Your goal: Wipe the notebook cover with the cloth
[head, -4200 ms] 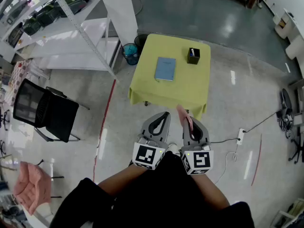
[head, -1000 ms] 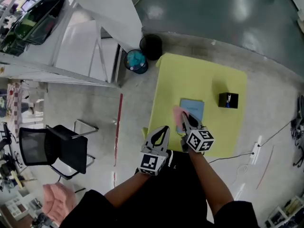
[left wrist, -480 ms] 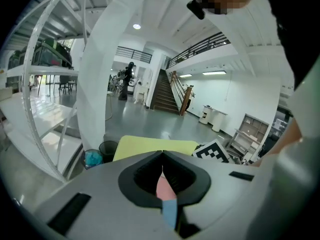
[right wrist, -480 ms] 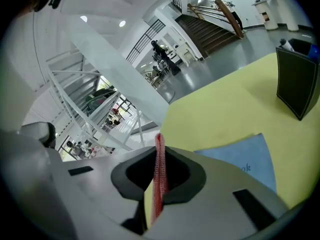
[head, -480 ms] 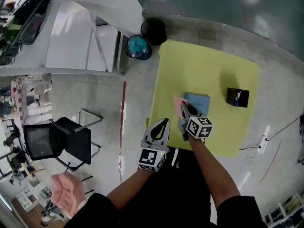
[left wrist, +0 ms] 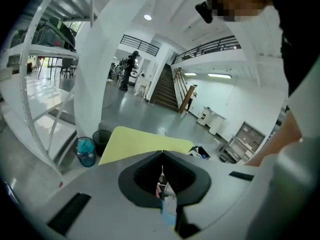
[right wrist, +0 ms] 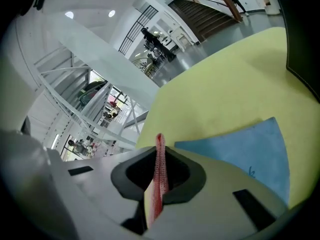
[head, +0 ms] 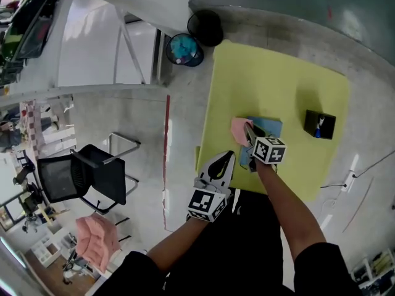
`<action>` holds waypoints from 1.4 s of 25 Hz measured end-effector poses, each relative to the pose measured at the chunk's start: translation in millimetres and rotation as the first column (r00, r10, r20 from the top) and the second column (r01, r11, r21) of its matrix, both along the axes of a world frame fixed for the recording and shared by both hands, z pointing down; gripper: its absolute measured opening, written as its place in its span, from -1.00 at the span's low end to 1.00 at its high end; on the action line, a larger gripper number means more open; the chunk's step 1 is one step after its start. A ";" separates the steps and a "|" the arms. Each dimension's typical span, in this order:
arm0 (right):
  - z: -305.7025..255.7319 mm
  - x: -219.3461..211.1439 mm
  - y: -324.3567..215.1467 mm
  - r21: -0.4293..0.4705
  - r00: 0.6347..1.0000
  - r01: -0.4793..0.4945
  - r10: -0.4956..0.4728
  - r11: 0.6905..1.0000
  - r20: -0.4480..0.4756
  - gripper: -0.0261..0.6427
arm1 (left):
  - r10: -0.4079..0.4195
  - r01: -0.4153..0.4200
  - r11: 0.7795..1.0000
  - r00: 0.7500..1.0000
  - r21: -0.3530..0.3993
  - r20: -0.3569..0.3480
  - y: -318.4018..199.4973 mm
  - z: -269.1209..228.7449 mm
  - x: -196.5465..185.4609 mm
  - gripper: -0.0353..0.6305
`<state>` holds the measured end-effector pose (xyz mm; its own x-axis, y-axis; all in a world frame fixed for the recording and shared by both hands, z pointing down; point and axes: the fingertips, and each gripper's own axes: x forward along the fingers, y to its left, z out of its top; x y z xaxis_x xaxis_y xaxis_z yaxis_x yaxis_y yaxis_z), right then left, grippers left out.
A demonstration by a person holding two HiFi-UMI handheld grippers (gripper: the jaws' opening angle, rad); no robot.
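A light blue notebook (head: 271,128) lies flat on the yellow table (head: 265,79), also showing in the right gripper view as the notebook (right wrist: 245,146). My right gripper (head: 248,130) is over the notebook's left part, shut on a pink cloth (head: 239,130). The cloth (right wrist: 159,169) stands up thin between the closed jaws in the right gripper view. My left gripper (head: 227,156) hovers at the table's near edge, left of the right arm, jaws shut with nothing held; the left gripper (left wrist: 162,156) points toward the table (left wrist: 135,141).
A black pen holder (head: 319,124) stands at the table's right. A blue bin (head: 183,49) and a black bin (head: 205,26) sit on the floor beyond the table's far left corner. White shelving (head: 92,48) and a black chair (head: 86,177) are to the left.
The view has closed in on the table. My right gripper with the pink cloth has come over the notebook's left part; the left gripper has reached the table's near edge.
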<state>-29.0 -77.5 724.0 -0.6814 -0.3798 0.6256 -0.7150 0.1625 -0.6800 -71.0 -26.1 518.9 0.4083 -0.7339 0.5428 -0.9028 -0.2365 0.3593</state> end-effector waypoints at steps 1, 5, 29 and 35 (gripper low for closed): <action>3.9 2.3 -1.5 -0.005 1.000 -0.005 0.005 1.000 -0.007 -0.81 | 0.003 -0.003 1.000 1.000 0.003 -0.007 -3.2 -2.3 1.6 -0.85; 19.5 13.5 -6.9 -0.042 0.999 -0.035 0.034 0.998 -0.028 -0.81 | 0.016 -0.016 1.000 1.000 0.011 0.004 -10.7 -5.3 6.9 -0.85; 28.7 34.9 -8.4 -0.065 0.988 -0.014 0.003 0.998 -0.156 -0.81 | 0.054 -0.054 0.999 0.998 0.002 0.025 -3.2 -9.2 9.8 -0.85; 27.7 45.3 -8.3 -0.060 0.988 -0.007 -0.002 0.998 -0.152 -0.81 | 0.054 -0.054 0.998 0.998 0.011 0.021 -2.4 -12.3 12.9 -0.85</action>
<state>16.3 -85.8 751.7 -0.5754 -0.3402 0.7438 -0.8113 0.1223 -0.5717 -58.0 -28.5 506.6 0.4359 -0.7173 0.5436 -0.8960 -0.2887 0.3374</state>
